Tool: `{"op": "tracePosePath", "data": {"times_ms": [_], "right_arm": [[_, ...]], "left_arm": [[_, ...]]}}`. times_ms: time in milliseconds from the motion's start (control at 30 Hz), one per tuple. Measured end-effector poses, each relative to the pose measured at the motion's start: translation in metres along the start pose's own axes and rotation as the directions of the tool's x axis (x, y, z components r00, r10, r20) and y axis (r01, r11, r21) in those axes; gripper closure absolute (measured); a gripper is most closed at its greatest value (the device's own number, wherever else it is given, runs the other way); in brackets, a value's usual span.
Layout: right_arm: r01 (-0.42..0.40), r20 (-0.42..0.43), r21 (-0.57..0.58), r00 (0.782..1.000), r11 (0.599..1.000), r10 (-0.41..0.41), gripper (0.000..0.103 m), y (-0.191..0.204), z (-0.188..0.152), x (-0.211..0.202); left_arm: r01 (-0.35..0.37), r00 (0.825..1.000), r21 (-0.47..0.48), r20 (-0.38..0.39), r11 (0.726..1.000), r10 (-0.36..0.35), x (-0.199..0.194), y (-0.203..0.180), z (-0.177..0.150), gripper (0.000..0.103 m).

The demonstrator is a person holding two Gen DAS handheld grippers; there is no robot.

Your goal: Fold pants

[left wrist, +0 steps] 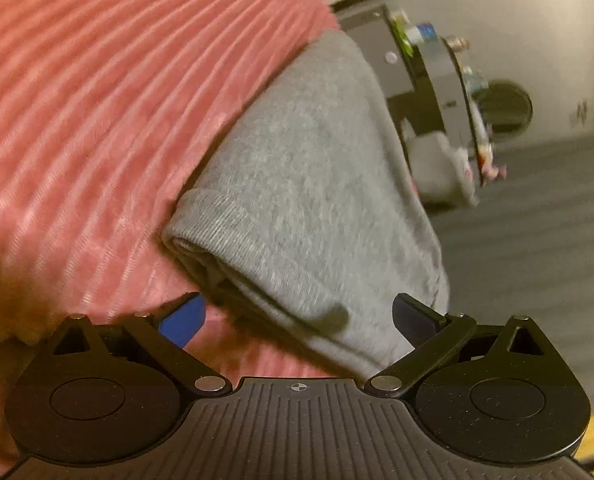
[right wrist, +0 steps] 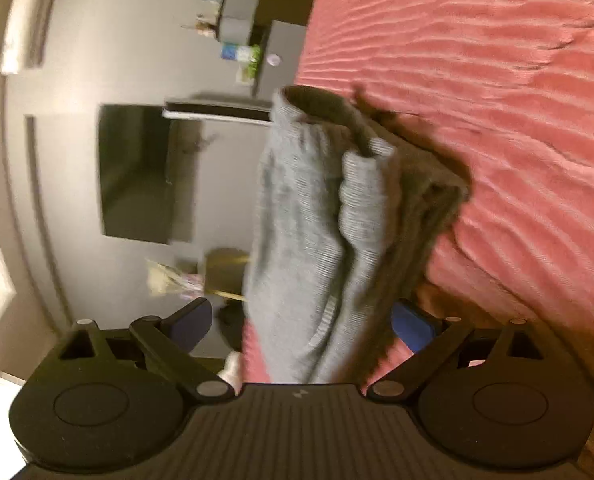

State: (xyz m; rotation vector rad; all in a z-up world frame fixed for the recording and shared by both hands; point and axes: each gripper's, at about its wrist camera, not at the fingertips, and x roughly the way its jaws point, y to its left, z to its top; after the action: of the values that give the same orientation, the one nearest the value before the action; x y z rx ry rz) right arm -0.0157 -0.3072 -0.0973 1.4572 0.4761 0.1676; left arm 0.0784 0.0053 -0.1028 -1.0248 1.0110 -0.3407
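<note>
Both tongs [left wrist: 299, 316] [right wrist: 303, 318] wide open, grey pants [left wrist: 305, 184] btwn, prob unclamped.

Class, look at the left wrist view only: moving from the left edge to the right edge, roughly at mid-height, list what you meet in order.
Pink ribbed bedspread → grey pants → dark cabinet with small items on top → round dark object by the wall.
</note>
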Motion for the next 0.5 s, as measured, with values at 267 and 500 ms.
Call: {"op": "tracePosePath", "data": {"times_ms": [267, 500], "right_arm": [[0.052, 0.14, 0.059, 0.988, 0.997, -0.06, 0.005, -0.009, 0.025, 0.001], [0.045, 0.222, 0.107, 0.973, 0.993, -0.069, 0.005, -0.013, 0.033, -0.012]], "left_arm": [[0.039, 0.988, -0.129, 0.151, 0.991, -0.019, -0.018, 0.024, 0.009, 0.008], [0.051, 0.991, -0.085, 0.13, 0.995, -0.04, -0.025, 0.019, 0.005, 0.007]]}}
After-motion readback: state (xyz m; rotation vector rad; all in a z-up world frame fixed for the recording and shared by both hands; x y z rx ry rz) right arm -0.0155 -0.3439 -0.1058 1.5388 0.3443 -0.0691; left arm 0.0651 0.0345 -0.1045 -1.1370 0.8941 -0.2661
